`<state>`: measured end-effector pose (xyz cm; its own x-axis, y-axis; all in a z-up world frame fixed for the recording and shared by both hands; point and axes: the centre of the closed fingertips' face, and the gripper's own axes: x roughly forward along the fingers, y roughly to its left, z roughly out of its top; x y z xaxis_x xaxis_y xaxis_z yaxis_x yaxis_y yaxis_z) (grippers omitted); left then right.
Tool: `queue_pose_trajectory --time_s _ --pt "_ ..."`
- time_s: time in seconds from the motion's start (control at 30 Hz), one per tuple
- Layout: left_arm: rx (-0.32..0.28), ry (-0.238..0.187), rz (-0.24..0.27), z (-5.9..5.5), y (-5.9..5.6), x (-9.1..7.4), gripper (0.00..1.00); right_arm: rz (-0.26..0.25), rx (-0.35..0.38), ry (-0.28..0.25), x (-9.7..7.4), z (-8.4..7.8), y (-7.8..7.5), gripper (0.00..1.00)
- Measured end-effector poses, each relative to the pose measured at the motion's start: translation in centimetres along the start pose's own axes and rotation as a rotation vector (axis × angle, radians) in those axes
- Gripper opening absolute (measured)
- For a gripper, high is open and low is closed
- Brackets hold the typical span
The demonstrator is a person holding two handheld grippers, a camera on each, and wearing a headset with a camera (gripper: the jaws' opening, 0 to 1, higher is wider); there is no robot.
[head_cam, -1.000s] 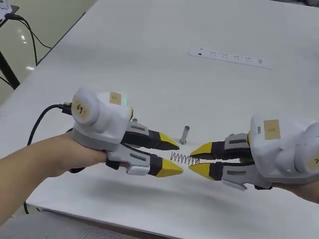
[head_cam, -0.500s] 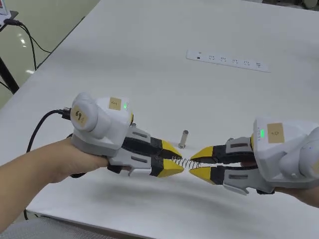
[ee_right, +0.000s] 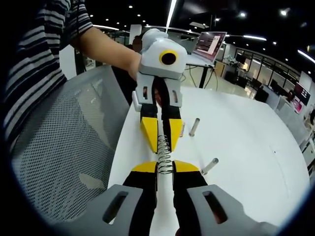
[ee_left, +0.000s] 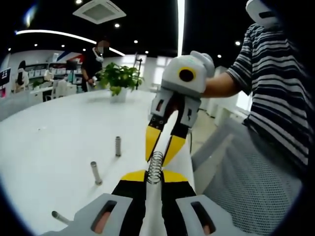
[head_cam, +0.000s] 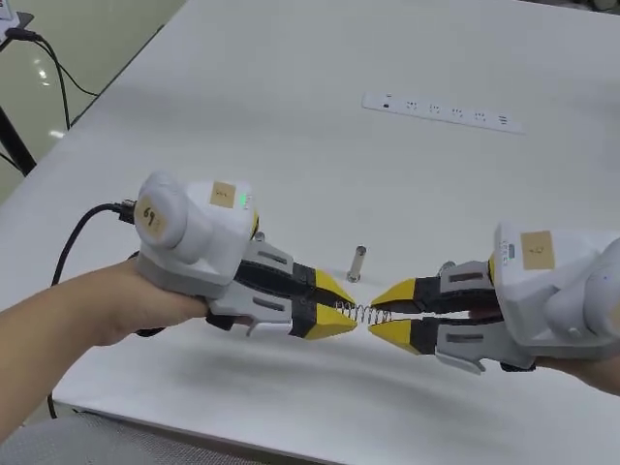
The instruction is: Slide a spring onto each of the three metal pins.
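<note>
Spring (head_cam: 363, 312) | spans between claws | left claw (head_cam: 347, 312) clamped on one end | right claw (head_cam: 380, 316) clamped on other

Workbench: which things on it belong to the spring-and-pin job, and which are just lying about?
Job: spring, held at its ends by the left gripper and right gripper; metal pins.
Lying about: power strip; potted plant.

White table (head_cam: 291, 97); power strip (head_cam: 446, 109); potted plant (ee_left: 118, 78); mesh chair (ee_right: 64, 142); ceiling light strip (ee_left: 179, 19).
</note>
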<state>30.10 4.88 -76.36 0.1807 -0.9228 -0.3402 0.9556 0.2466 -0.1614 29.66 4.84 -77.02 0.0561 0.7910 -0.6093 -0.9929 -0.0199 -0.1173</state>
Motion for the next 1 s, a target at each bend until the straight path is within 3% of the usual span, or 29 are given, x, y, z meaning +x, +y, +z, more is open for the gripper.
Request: queue_pose_trajectory --time_s 0.3,0.63,1.0 --pt "-0.007 0.001 -0.003 -0.1 0.0 -0.1 0.03 0.0 0.032 0.015 -0.2 -0.8 0.0 0.11" --pt "-0.012 0.006 -0.015 -0.1 -0.2 0.0 0.03 0.007 0.044 0.002 -0.1 -0.9 0.1 0.08" --pt "-0.013 0.018 -0.001 -0.5 0.0 0.0 0.03 0.016 0.037 -0.035 -1.0 1.0 -0.2 0.07"
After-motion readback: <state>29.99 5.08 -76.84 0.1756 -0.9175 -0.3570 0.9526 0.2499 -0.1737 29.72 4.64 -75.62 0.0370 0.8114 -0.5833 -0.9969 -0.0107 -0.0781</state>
